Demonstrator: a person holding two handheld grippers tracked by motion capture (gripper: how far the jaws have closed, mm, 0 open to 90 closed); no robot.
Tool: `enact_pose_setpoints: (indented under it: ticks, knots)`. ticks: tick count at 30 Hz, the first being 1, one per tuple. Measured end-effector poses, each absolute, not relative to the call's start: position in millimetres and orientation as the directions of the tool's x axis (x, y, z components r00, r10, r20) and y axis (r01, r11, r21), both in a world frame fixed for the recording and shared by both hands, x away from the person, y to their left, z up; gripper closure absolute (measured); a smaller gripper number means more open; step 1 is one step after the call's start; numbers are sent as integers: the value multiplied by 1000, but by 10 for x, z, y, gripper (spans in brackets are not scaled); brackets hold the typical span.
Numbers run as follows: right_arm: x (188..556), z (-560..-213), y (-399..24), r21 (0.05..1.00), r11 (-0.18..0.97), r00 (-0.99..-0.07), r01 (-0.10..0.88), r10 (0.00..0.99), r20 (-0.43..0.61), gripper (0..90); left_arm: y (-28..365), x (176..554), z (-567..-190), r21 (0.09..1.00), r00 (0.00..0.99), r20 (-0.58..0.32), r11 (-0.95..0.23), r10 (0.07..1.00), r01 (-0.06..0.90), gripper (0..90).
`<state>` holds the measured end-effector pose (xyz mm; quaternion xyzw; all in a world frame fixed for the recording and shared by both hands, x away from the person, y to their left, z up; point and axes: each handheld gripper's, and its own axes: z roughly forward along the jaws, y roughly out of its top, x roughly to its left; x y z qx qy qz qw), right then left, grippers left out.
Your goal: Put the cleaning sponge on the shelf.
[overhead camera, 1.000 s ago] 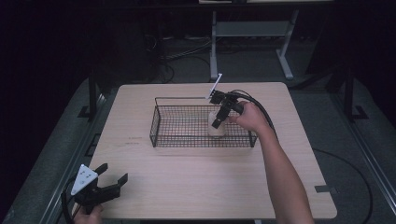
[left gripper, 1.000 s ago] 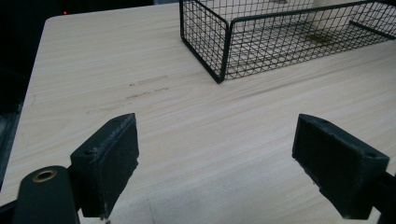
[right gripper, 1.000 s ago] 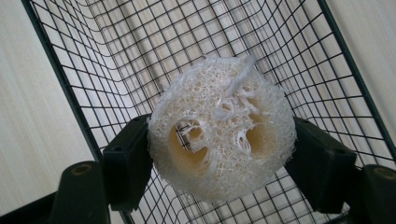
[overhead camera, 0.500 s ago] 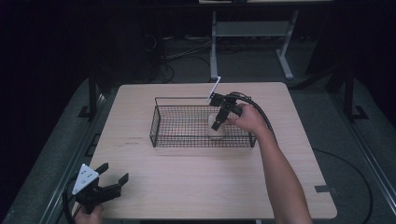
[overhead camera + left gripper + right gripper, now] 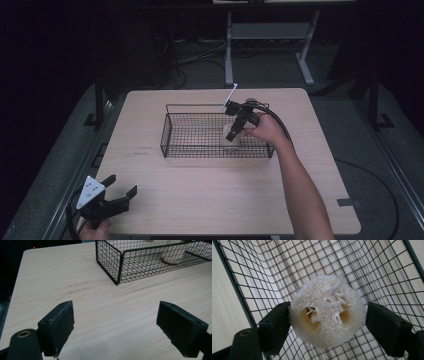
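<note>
A pale, round loofah piece (image 5: 327, 312) with two holes sits between the pads of my right gripper (image 5: 327, 323), which is shut on it. In the high view the right gripper (image 5: 233, 134) points down into the black wire basket (image 5: 170, 131) near its right end, with the loofah (image 5: 231, 142) at or close to the mesh floor. My left gripper (image 5: 118, 193) rests open over the table's front left corner, far from the basket. In the left gripper view its jaws (image 5: 115, 327) stand wide apart over bare wood, with the basket (image 5: 117, 270) and loofah (image 5: 173, 252) beyond.
The light wooden table (image 5: 215, 200) has free room in front of and left of the basket. A white tag (image 5: 230, 96) sticks up behind the right gripper. The right gripper's cable (image 5: 280, 125) loops over the basket's right end. Dark floor and a desk frame (image 5: 265, 50) lie beyond.
The right gripper with the loofah has sunk slightly inside the basket. The left gripper has stayed in place.
</note>
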<state>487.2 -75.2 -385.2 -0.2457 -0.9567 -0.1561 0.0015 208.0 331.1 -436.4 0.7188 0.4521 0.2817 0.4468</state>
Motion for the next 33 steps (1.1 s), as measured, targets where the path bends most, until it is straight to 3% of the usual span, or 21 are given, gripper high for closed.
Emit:
enact_pose_setpoints:
  ticks: [33]
  knots:
    - [4762, -3588, -926, 326, 822, -879, 467, 473, 65, 185, 3303, 2080, -4363, 897, 441, -2, -194, 898, 398, 138]
